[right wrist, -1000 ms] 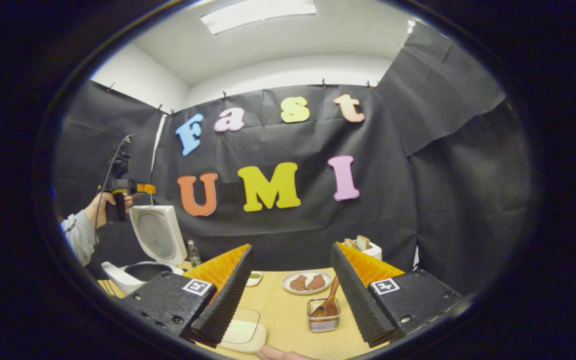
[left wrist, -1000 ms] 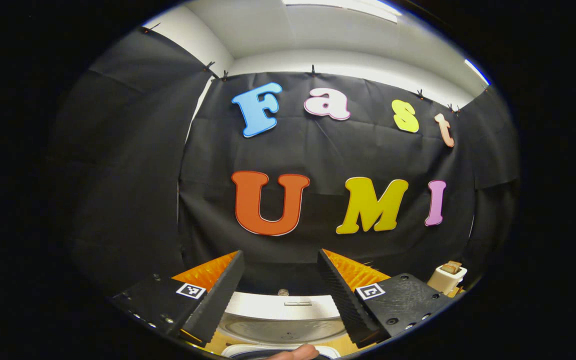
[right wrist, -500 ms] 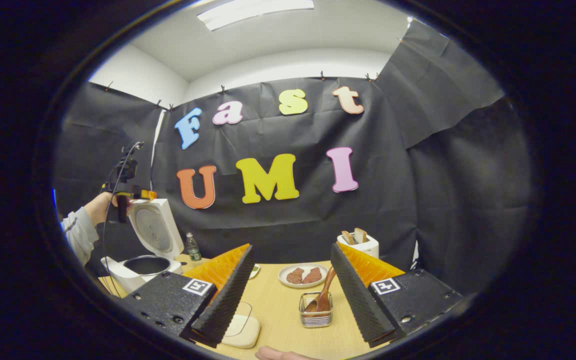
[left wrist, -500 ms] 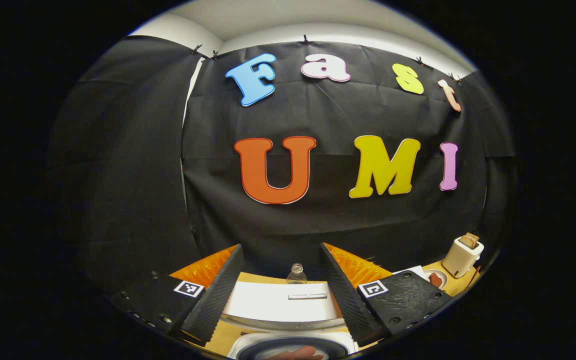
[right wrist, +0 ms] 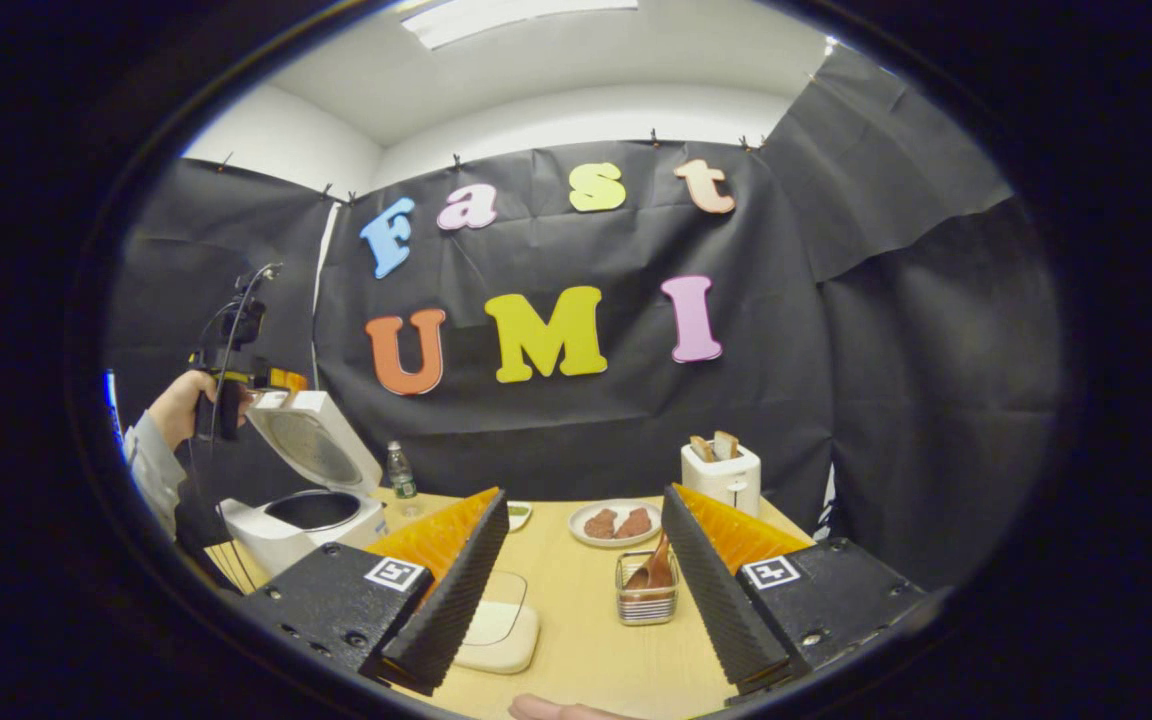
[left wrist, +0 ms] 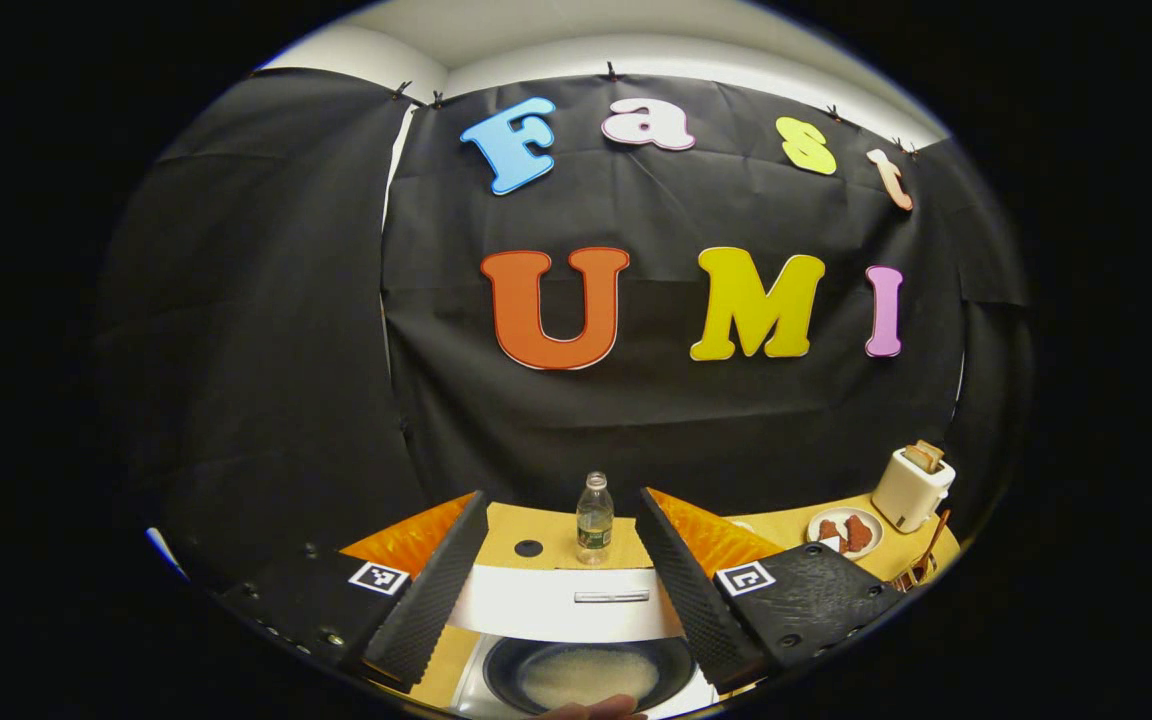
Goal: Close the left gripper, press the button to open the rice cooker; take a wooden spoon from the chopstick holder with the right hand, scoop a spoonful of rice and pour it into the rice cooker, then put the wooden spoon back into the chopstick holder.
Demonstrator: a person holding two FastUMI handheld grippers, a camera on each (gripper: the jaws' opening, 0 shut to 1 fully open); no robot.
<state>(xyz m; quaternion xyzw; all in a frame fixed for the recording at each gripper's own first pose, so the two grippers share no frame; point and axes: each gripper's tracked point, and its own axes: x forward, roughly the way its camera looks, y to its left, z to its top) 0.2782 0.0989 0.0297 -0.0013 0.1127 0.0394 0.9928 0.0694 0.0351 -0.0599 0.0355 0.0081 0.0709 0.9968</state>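
Holding both tongs open, I am hovering the left tongs [left wrist: 556, 575] above the open rice cooker [left wrist: 566, 605]; the right tongs [right wrist: 584, 580] are facing the wooden spoon [right wrist: 654, 572] in the chopstick holder [right wrist: 646, 603] on the worktop [right wrist: 576, 640]

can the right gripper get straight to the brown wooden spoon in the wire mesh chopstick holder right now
Probably yes. The right gripper is open, and the brown wooden spoon leans handle-up in the wire mesh chopstick holder just ahead, between its fingers. Nothing stands between them on the wooden table; the plate of food sits behind.

Glossy white plastic rice cooker [right wrist: 281, 530], wire-mesh metal chopstick holder [right wrist: 646, 600], smooth wooden spoon [right wrist: 654, 572], matt wood-look table [right wrist: 586, 620].
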